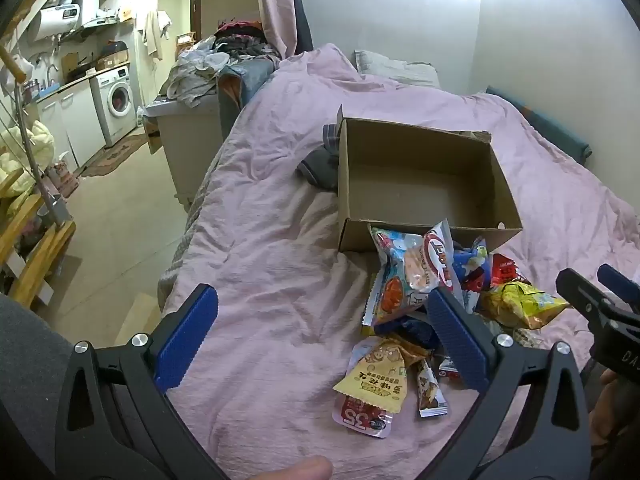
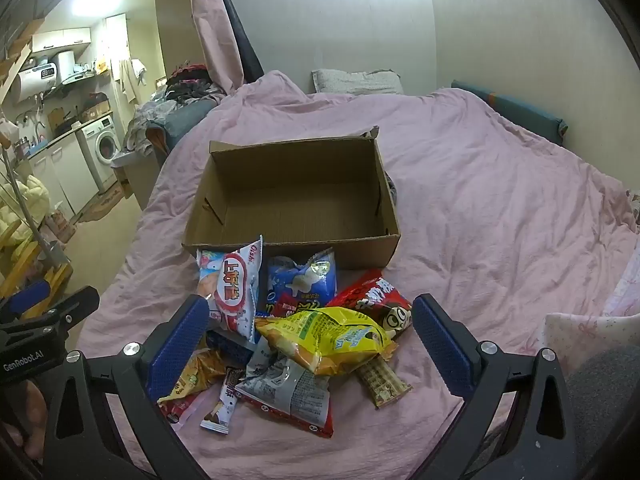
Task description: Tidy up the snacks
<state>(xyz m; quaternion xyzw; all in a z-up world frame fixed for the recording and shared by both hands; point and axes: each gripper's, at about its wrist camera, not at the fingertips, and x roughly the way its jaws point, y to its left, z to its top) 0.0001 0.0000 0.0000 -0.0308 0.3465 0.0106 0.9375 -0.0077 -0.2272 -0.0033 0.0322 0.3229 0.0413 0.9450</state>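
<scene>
An open cardboard box is seen on the pink bedspread, nothing inside it. A heap of snack packets is piled against its near wall. The left gripper and right gripper are both spread wide, nothing held.

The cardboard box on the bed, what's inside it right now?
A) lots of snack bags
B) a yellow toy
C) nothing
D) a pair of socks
C: the cardboard box shows only its bare brown floor, while the snack bags all lie on the pink bedcover in front of it.
</scene>
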